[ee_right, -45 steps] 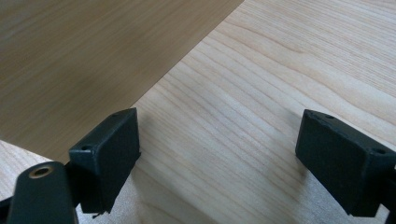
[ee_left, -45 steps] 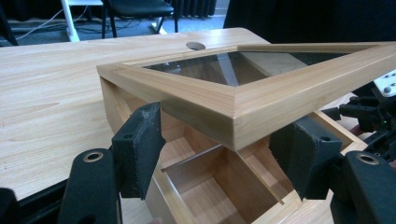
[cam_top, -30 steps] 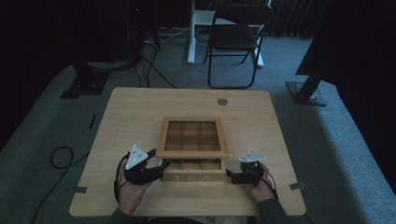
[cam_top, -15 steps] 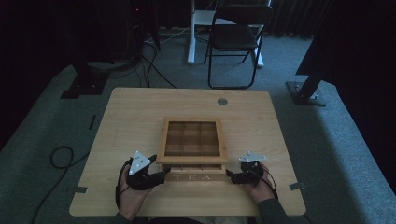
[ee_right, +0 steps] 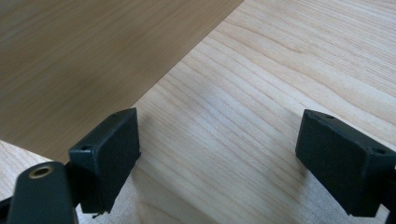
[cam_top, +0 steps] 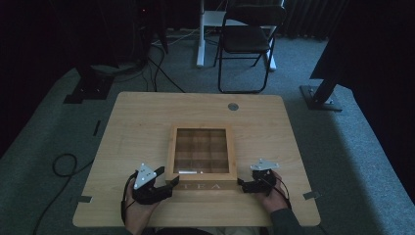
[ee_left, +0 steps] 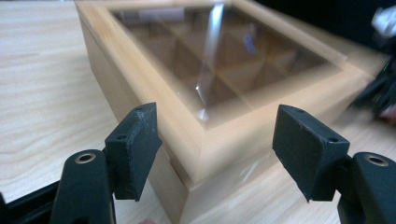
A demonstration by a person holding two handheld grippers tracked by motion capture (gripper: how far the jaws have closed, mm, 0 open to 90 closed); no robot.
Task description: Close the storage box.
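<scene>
Black jaws of the left hand-held gripper [ee_left: 217, 154] stand wide apart in the lower part of the left gripper view, having just been opening; the near corner of the light wooden tea box with a glass-paned lid [ee_left: 224, 93] sits between them, and neither pad presses on it. In the high view this left hand-held gripper [cam_top: 169, 182] lies at the lower left of the frame, just beside the box's front left corner, with a grey three-cornered plate on top.

At the lower right of the high view the right hand-held gripper [cam_top: 243, 184] points at the box's front right corner and sits just beside it. In the right gripper view its jaws [ee_right: 217, 158] also stand wide, with bare wood grain between them and a darker wooden face of the box [ee_right: 93, 60] filling the upper left; whether the left pad touches that face I cannot tell.

Near the lower middle of the high view, the tea box [cam_top: 201, 151] rests on the pale wooden desk [cam_top: 137, 127], close to its near edge, lid closed, dividers showing through the glass and the letters TEA on its front face. A small round grey disc [cam_top: 233, 106] lies near the desk's far edge. Beyond the desk, at the top of the frame, a dark folding chair [cam_top: 247, 41] stands on grey carpet [cam_top: 44, 147].
</scene>
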